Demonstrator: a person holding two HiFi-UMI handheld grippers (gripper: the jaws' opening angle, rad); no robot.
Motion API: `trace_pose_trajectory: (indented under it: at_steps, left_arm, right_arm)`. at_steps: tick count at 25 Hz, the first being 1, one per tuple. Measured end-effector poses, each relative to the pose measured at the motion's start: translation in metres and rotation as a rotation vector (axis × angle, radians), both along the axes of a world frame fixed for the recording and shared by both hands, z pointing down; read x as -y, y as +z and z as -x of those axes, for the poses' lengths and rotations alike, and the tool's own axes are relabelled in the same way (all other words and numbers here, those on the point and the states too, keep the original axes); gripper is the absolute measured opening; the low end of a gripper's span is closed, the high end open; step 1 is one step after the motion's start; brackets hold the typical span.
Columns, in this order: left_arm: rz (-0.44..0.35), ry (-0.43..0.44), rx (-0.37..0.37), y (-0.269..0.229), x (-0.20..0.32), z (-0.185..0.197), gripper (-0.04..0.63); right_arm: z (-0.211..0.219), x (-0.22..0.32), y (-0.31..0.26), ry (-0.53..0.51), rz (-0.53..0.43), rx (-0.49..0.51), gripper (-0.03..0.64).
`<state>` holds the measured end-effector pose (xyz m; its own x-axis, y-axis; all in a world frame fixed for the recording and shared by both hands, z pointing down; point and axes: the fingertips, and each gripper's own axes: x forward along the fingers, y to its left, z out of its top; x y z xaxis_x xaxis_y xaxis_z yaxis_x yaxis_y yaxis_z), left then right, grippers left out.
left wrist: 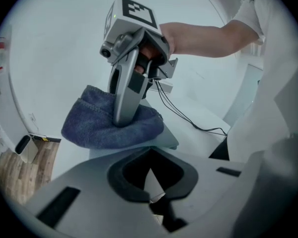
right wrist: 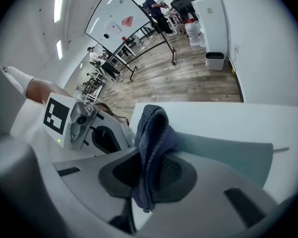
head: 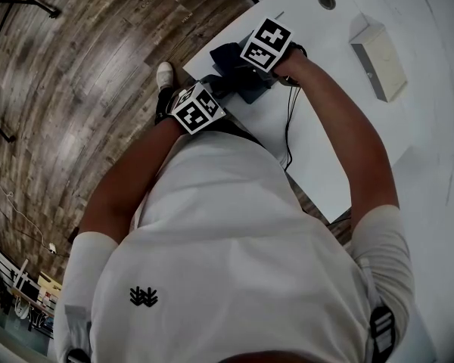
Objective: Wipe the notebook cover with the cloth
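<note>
Right gripper (right wrist: 141, 185) clamps one cloth (right wrist: 156, 133); left gripper (left wrist: 151, 195) clamps one notebook (left wrist: 165, 139).

No legible text or labels

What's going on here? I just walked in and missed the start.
A person stands at a white table with a gripper in each hand. The right gripper is clamped on a blue cloth and presses it onto the grey notebook. The left gripper appears to pinch the notebook's edge, steadying it for wiping.
</note>
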<state>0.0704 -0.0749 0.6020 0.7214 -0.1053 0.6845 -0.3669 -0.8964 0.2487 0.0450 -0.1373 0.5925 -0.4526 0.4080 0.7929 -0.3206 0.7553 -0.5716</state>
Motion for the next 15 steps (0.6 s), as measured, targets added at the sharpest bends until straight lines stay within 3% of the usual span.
trace_pose_trajectory:
  at_steps: [6, 15]
  left_arm:
    - [0.001, 0.004, 0.004, 0.005, -0.002, -0.002, 0.006]
    - [0.002, 0.006, 0.002, 0.001, -0.003, 0.001, 0.006]
  right_arm:
    - [-0.024, 0.023, 0.008, 0.088, 0.017, -0.002, 0.048]
    - [-0.074, 0.072, 0.006, 0.186, -0.050, -0.065, 0.048]
